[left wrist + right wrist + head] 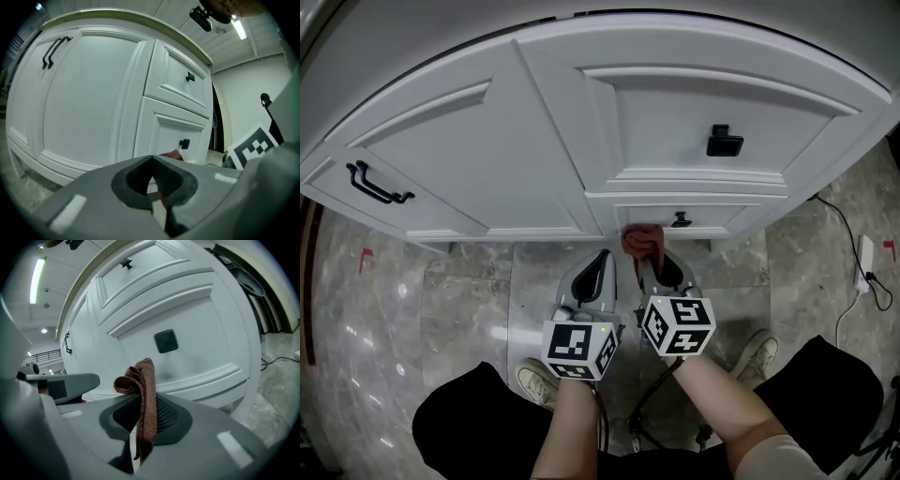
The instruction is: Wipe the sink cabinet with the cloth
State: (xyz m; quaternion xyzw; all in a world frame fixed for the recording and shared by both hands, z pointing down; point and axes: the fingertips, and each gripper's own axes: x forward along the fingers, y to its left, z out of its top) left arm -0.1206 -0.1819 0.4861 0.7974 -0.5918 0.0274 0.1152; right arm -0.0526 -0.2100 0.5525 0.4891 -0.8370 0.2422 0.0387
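Observation:
The white sink cabinet [534,150] curves across the head view, and its lower drawer has a black knob [681,220]. My right gripper [649,267] is shut on a brown cloth [643,242], which sits just below that drawer's bottom edge. In the right gripper view the cloth [143,380] stands bunched between the jaws of the right gripper [143,401], close to the knob [166,341]. My left gripper [598,264] is beside it on the left, shut and empty. In the left gripper view the left gripper [152,161] points at the cabinet, with a bit of cloth [172,154] peeking past it.
The left door carries a black bar handle [380,185] and the upper drawer a black knob [724,141]. A white power strip [867,255] with a cable lies on the marble floor at right. The person's shoes [757,354] rest behind the grippers.

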